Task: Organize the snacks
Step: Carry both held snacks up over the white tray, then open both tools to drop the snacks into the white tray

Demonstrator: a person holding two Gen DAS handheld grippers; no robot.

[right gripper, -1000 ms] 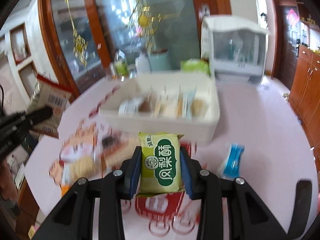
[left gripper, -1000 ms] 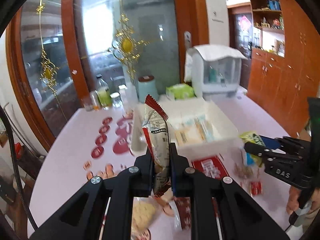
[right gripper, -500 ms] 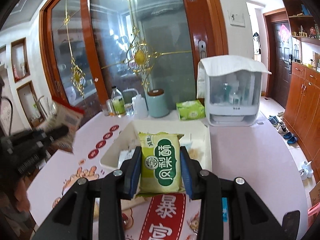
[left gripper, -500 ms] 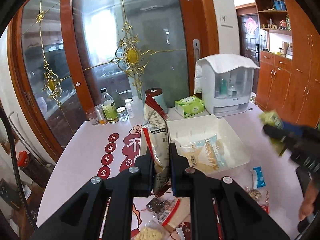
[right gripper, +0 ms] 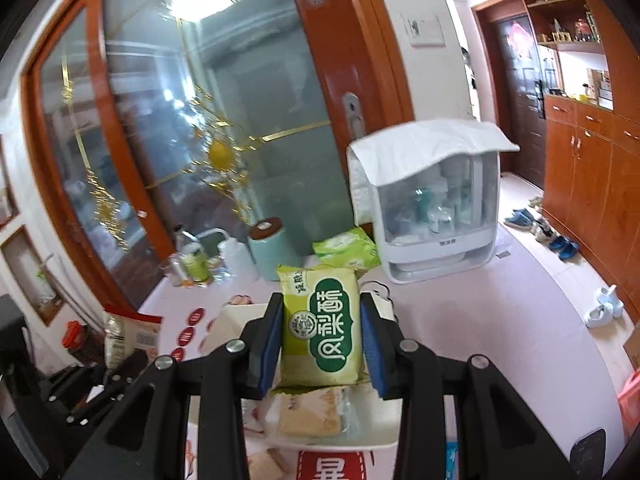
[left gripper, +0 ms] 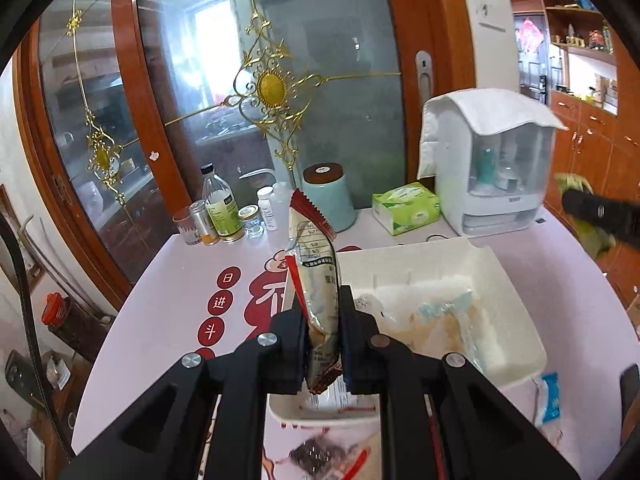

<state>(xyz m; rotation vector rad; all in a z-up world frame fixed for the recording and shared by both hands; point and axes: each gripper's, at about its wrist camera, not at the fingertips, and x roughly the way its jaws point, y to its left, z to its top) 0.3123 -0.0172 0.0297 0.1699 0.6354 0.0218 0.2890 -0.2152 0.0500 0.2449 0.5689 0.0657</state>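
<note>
My left gripper [left gripper: 323, 316] is shut on a tall red-and-cream snack packet [left gripper: 314, 276], held upright over the near left corner of the white bin [left gripper: 516, 292]. Several pale snack packs [left gripper: 444, 316] lie inside the bin. My right gripper [right gripper: 322, 334] is shut on a green pineapple-cake packet [right gripper: 322, 328], held above the same white bin [right gripper: 380, 436], where a beige snack pack [right gripper: 310, 416] shows below it. The left gripper with its packet [right gripper: 124, 332] appears at the left of the right wrist view; the right gripper [left gripper: 596, 212] shows blurred at the right edge of the left wrist view.
On the pink table [left gripper: 160, 292]: bottles and jars [left gripper: 224, 216], a teal canister [left gripper: 330, 196], a green tissue pack [left gripper: 406, 208] and a white covered cabinet [left gripper: 492, 168] at the back. Loose snacks [left gripper: 550, 396] lie near the front edge. Glass doors stand behind; wooden cupboards [right gripper: 592, 184] at right.
Both grippers have moved forward over the white bin with their packets, the right one also rising. The loose snacks on the table have dropped toward the bottom of both views.
</note>
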